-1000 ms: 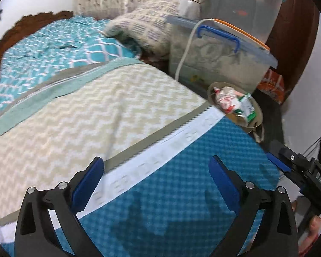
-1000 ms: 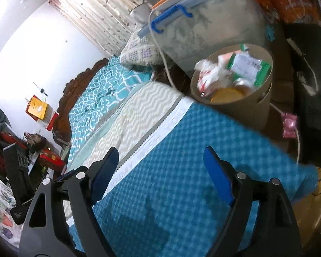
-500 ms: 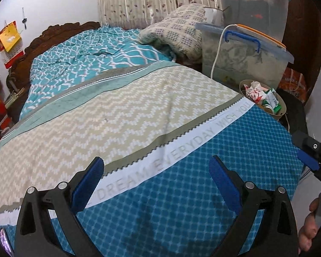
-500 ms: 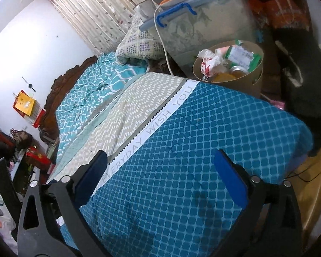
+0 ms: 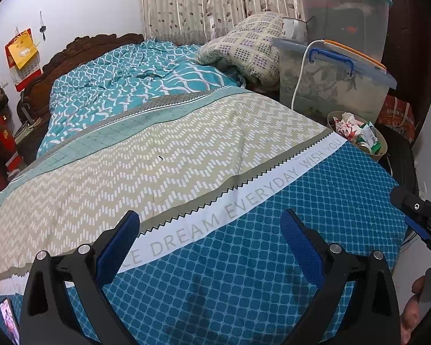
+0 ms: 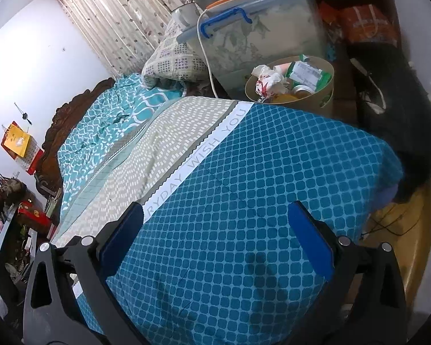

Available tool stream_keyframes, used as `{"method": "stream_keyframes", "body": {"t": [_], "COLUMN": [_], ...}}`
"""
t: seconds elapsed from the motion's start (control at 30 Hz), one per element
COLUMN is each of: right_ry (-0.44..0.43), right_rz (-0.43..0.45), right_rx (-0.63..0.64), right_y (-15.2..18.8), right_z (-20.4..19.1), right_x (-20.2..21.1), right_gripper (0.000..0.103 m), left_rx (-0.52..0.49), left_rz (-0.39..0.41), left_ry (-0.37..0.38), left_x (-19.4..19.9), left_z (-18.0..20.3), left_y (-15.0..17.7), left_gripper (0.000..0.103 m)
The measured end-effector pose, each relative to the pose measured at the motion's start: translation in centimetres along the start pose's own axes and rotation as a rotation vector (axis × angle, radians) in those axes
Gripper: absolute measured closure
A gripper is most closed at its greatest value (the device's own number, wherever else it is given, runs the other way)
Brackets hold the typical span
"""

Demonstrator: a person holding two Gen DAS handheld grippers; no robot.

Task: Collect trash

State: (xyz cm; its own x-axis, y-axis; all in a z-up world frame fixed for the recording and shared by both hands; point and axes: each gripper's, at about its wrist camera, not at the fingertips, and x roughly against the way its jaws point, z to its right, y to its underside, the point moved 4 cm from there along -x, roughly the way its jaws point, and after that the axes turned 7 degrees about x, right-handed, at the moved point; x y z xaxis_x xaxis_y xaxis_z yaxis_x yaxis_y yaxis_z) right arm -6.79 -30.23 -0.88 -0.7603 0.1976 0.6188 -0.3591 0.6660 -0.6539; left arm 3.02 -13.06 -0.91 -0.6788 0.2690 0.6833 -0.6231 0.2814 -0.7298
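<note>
While both tongs, left (image 5: 208,247) and right (image 6: 215,230), gape wide with nothing inside, the full bin (image 6: 316,102) sits far ahead beside the bed (image 5: 186,155).

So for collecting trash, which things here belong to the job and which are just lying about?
Job:
- trash bin
- crumpled wrapper in it
- green packet in it

Lying about:
- storage box
- pillow
- phone
- white cable

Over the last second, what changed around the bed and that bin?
Both grippers drew back from the trash bin, so more of the bed shows. The right gripper opened wider; the left gripper stayed open. Neither holds anything. The bin's trash and the storage box are as they were.
</note>
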Motion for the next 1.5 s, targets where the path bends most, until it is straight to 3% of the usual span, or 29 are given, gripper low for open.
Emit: {"method": "stream_keyframes", "body": {"t": [0.77,1.5], "right_ry": [-0.005,-0.025], "right_rz": [0.011,-0.008], "right_rx": [-0.037,-0.062], "right_y": [-0.2,0.1], "right_z": [0.2,1.1], "right_x": [0.1,-0.4], "right_gripper": [0.004,0.004], "left_rx": [-0.018,-0.061], "left_rz": [-0.01,-0.013], "left_ry": [-0.01,-0.1], "left_x": [0.0,-0.2], "left_z": [-0.5,-0.2], "left_y": [0.0,0.7], "left_gripper": [0.009,0.009]}}
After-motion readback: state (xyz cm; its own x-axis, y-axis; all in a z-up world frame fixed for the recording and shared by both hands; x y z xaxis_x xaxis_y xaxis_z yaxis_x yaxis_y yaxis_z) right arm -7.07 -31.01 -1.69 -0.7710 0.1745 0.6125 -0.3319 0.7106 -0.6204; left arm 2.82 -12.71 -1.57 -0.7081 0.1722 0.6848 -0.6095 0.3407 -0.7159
